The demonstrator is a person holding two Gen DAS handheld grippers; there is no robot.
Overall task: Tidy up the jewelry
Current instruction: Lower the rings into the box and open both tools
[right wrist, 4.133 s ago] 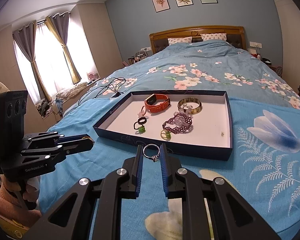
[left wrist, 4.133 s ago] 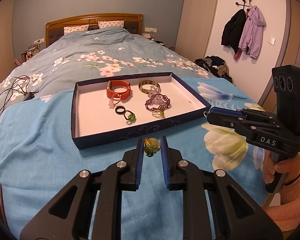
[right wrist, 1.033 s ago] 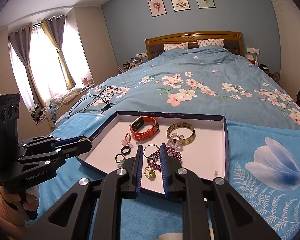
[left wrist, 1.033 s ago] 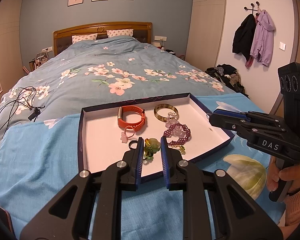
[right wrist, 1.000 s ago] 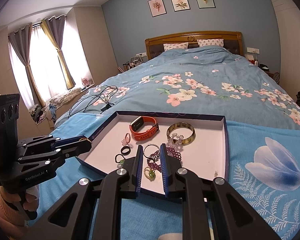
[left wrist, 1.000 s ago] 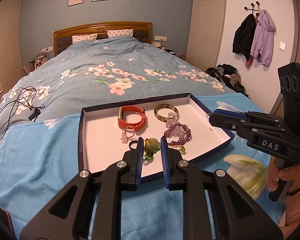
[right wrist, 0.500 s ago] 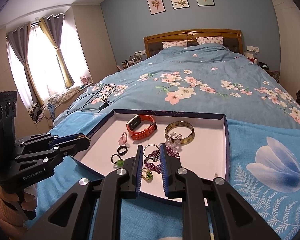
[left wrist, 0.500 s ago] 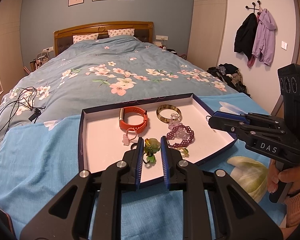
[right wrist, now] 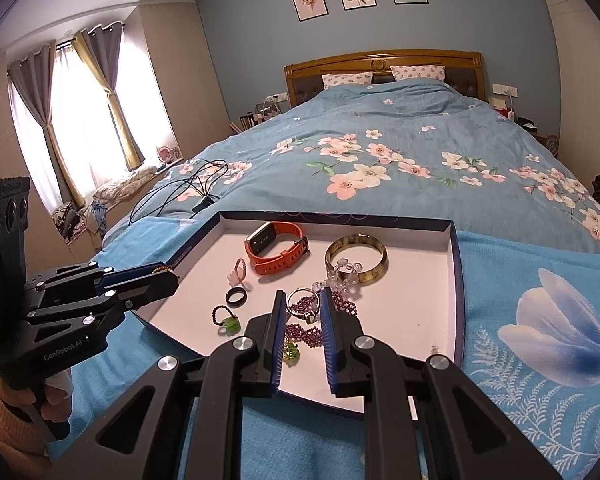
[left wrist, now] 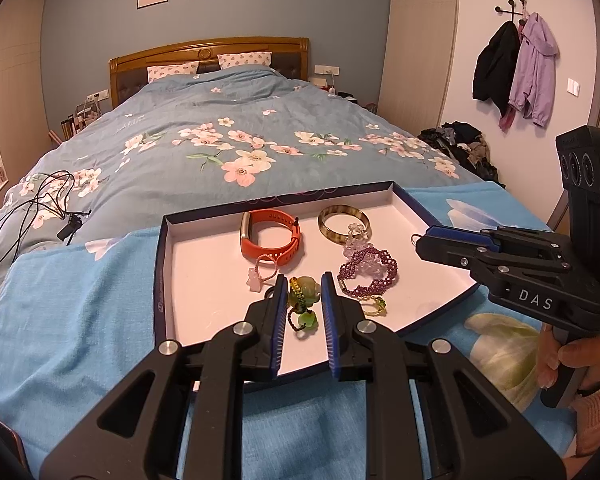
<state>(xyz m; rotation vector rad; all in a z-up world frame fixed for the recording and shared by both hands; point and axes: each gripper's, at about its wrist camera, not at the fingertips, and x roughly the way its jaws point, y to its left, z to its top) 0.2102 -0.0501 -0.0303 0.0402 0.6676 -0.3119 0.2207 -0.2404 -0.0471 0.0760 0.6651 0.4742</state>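
Observation:
A shallow dark-blue tray with a white floor lies on the bed; it also shows in the right wrist view. In it lie an orange watch band, an amber bangle, a purple bead bracelet, a black ring and small green rings. My left gripper is shut on a green bead charm, held over the tray's near part. My right gripper is shut on a silver ring over the tray, above the purple bracelet.
The tray rests on a light-blue cloth at the foot of a flowered bed. Black cables lie on the bed's left side. Coats hang on the right wall. Curtained windows stand at the left.
Both grippers have moved forward from short of the tray to over it, each still holding its piece. The tray looks closer and larger in both views.

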